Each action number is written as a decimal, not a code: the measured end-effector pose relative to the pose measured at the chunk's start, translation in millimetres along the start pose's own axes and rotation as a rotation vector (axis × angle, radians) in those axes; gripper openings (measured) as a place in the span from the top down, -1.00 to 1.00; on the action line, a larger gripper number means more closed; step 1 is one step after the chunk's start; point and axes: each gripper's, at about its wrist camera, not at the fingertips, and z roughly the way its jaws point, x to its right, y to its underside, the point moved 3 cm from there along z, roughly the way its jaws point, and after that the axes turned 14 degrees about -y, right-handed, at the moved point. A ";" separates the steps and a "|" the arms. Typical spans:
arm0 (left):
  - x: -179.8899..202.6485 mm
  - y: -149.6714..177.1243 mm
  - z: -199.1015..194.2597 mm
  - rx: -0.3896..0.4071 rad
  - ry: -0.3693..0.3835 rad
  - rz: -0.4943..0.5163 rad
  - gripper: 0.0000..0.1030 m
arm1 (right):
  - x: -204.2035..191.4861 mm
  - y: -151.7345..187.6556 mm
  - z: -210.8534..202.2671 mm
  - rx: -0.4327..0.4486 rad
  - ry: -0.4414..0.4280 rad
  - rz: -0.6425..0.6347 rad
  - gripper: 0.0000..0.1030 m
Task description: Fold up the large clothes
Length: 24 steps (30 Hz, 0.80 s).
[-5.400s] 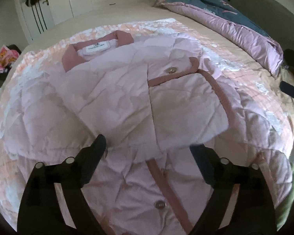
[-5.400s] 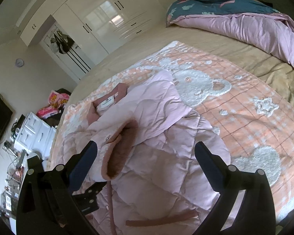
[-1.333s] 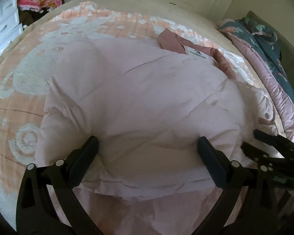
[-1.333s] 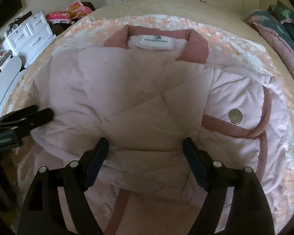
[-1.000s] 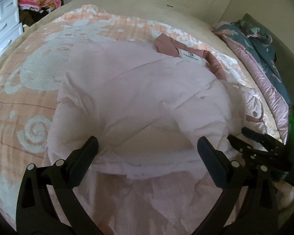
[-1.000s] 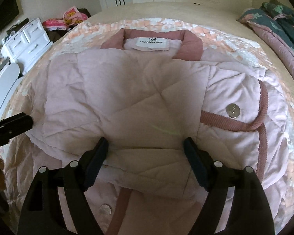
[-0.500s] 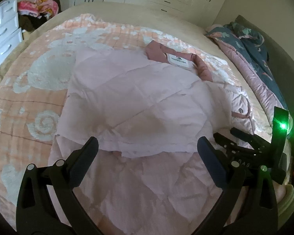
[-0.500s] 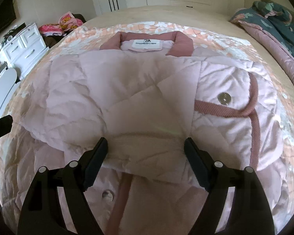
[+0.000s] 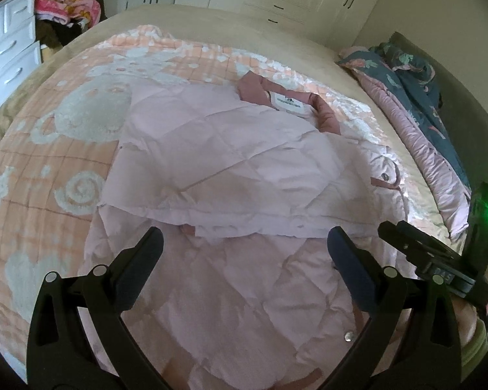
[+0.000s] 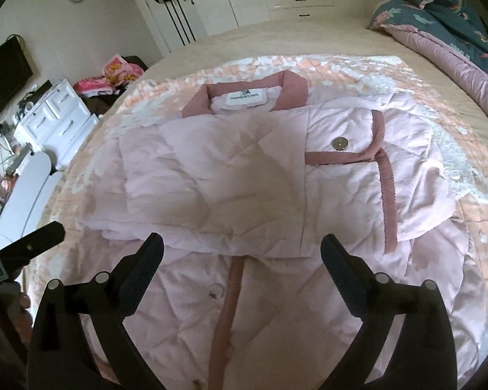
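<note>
- Bed (image 10: 309,37) under a peach bear-print blanket (image 9: 48,175), carrying everything; dark floral duvet (image 10: 445,3) heaped along the far right edge, well clear.
- Pink quilted jacket (image 10: 231,175) spread on the blanket, collar (image 10: 292,89) farthest away, long axis running straight off from both tools; upper half doubled back, folded edge lying crosswise just beyond the fingertips.
- Left hand-held gripper (image 9: 244,247) hovering released, nothing between its fingers, over the left part of that edge.
- Right hand-held gripper (image 10: 240,247) equally near, jaws opening, empty, above the button placket (image 10: 227,295).
- No obstacle seen between either tool and the jacket.
</note>
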 end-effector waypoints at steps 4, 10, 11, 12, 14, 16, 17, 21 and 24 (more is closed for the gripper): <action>1.8 1.8 -9.3 0.013 -0.007 0.007 -0.84 | -8.2 3.1 -14.1 0.015 -0.011 -0.011 -0.90; 4.7 2.2 -23.6 0.031 -0.001 0.012 -0.84 | -22.2 3.1 -34.9 0.045 -0.032 -0.036 -0.91; 4.7 2.1 -26.7 0.037 0.000 0.012 -0.84 | -24.3 3.0 -37.8 0.047 -0.038 -0.042 -0.91; 4.9 2.0 -29.4 0.041 0.001 0.011 -0.84 | -26.1 2.4 -41.1 0.049 -0.043 -0.046 -0.92; 4.6 1.8 -35.2 0.052 0.001 0.005 -0.84 | -28.0 2.7 -47.1 0.056 -0.045 -0.044 -0.92; 4.6 1.1 -40.6 0.061 0.010 -0.001 -0.84 | -29.7 2.4 -53.1 0.062 -0.047 -0.038 -0.92; 4.7 1.2 -42.6 0.064 0.013 -0.002 -0.84 | -31.4 2.1 -56.9 0.067 -0.047 -0.042 -0.92; 5.9 1.1 -53.1 0.081 0.012 0.005 -0.84 | -40.1 2.0 -71.5 0.084 -0.036 -0.069 -0.92; 7.5 1.2 -61.7 0.095 0.014 0.009 -0.84 | -47.2 1.3 -84.7 0.102 -0.036 -0.089 -0.92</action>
